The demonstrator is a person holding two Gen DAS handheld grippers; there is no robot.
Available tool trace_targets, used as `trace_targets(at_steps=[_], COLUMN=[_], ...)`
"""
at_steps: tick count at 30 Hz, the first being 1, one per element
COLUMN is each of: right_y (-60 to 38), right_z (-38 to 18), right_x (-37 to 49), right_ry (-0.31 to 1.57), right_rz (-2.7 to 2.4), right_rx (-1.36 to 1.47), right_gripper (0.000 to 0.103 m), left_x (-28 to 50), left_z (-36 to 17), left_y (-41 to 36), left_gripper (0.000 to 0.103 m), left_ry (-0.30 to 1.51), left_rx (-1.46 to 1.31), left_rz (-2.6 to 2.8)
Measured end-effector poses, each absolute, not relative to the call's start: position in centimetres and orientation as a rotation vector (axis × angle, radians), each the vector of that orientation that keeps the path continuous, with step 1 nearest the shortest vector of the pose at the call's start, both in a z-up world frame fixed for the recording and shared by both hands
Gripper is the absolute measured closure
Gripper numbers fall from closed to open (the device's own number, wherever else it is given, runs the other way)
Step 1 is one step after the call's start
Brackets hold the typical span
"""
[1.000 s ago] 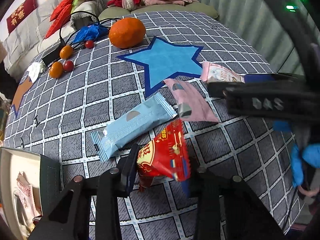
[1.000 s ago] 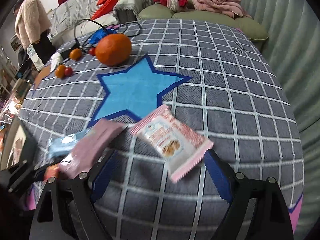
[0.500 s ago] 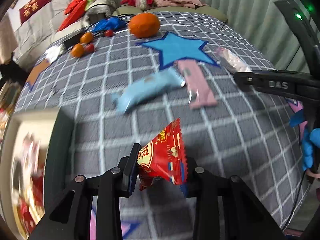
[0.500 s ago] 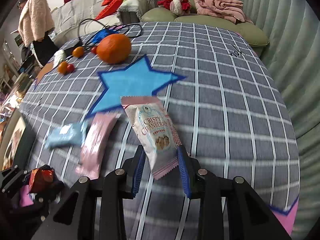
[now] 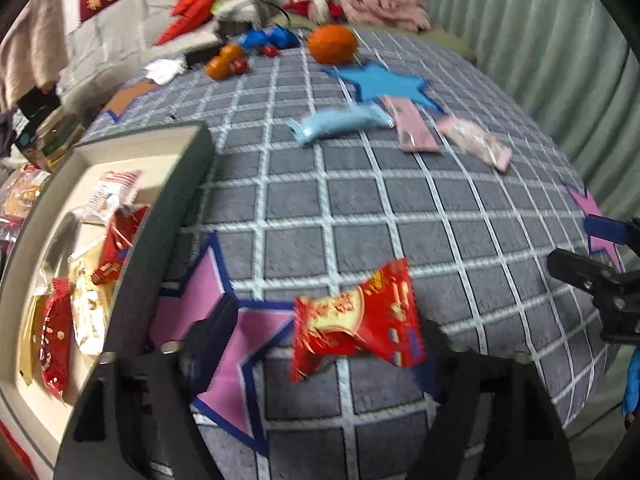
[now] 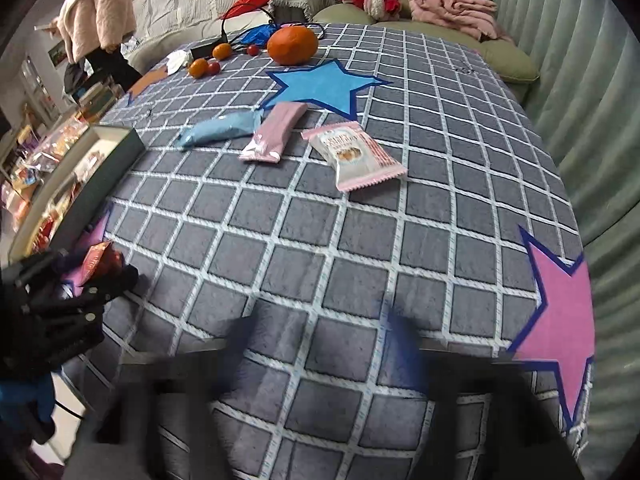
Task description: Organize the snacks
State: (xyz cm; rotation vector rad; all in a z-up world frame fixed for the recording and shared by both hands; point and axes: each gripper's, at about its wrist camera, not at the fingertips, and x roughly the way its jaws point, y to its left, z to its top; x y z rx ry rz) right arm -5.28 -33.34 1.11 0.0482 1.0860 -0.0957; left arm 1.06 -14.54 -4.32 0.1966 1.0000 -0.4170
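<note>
My left gripper point(image 5: 324, 340) has spread its jaws, and a red snack packet point(image 5: 356, 320) sits loose between them, near the right finger, above the checked cloth. The packet also shows in the right wrist view point(image 6: 98, 262). The snack box point(image 5: 176, 200) with several packets in it lies just left of it. My right gripper point(image 6: 320, 332) is open and empty, its fingers blurred, over the cloth. A pink-white cracker packet point(image 6: 354, 156), a pink bar point(image 6: 276, 132) and a light blue packet point(image 6: 222, 130) lie on the cloth ahead.
A big orange point(image 6: 293, 45), small oranges and cherry tomatoes point(image 6: 208, 65), a blue bag and a black cable lie at the far end of the table. A sofa with blankets stands behind. The table edge drops off on the right.
My left gripper carried the red packet left beside the box and its jaws have spread. My right gripper let go of the cracker packet, which now lies on the cloth, and pulled back.
</note>
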Motion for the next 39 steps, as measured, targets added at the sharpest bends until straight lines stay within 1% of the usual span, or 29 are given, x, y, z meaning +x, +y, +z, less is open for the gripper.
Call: trace_targets(at_steps=[2,4,9,11,13,14,15,16,17,18,20,26,27,28,29,30,31,35,39], right_y=[-33.6,-34.3,-35.5,-35.7,-35.9,-36.0,-36.2,-36.4,-36.6,-36.9,-37.1,-37.9,-37.9,-37.8,-37.8,-37.7,-37.8,-37.8,-36.3], right_z=[1.8,2.2,0.9,0.3,-0.1,-0.4,-0.8,-1.1,-1.1,-1.3,-1.4,-1.5,-1.6,-1.9,-2.1,-2.5,-2.7,-3.7,-4.6], right_x=[-4.7,-3.3,2.5,4.4,6.0,6.8,7.4,7.7,7.6,7.4,6.6,-0.3,-1.6,-2.9,-3.6,-4.4,-5.1,-6.3,-6.2], right_ry=[1.056,1.039,1.078,1.084,1.085,1.096,1.113,1.132,1.122,1.126,1.128,1.143,1.144,1.141,1.137,1.122,1.099,1.049,1.032], right_rz=[-0.089,-0.083,-0.091,-0.091,-0.079,-0.078,-0.08,-0.08,-0.095,-0.102,-0.108,-0.147,-0.152,-0.145,-0.144,-0.155,-0.178,-0.211,-0.237], right_rx=[0.05,0.065,0.056,0.036,0.021,0.018,0.025,0.041,0.059,0.083,0.094,0.155,0.172,0.193,0.209,0.23,0.238,0.261,0.158], right_gripper=[0.004,0.004,0.004,0.004,0.004,0.004,0.014,0.044,0.047,0.061,0.061,0.061,0.06,0.056,0.049,0.021,0.0,0.0,0.0], left_x=[1.7,1.4,1.2,1.5,1.9,2.1,2.2,2.2,2.1,2.1,1.9,0.5,0.4,0.4,0.5,0.6,0.7,0.6,0.1], left_z=[-5.1,-5.2,-5.2,-5.3,-5.5,-5.5,-5.5,-5.6,-5.5,-5.5,-5.4,-4.8,-4.8,-4.9,-5.0,-5.0,-5.1,-4.5,-3.9], left_y=[-14.5,-14.7,-14.7,-14.6,-14.6,-14.6,-14.6,-14.7,-14.8,-14.8,-14.8,-13.5,-13.5,-13.6,-13.7,-13.8,-13.9,-13.2,-11.8], left_gripper=[0.02,0.018,0.016,0.012,0.006,0.005,0.005,0.005,0.005,0.005,0.005,0.005,0.005,0.005,0.005,0.005,0.005,0.005,0.005], left_ry=[1.028,0.999,1.007,1.009,1.013,1.018,1.019,1.02,1.02,1.018,1.011,0.987,0.985,0.988,0.995,1.001,1.013,1.056,1.096], left_rx=[0.199,0.232,0.235,0.235,0.236,0.23,0.232,0.237,0.244,0.249,0.256,0.242,0.245,0.25,0.252,0.248,0.235,0.139,0.047], left_rz=[-0.419,-0.409,-0.436,-0.437,-0.428,-0.427,-0.427,-0.428,-0.427,-0.425,-0.429,-0.461,-0.466,-0.462,-0.457,-0.456,-0.448,-0.42,-0.368])
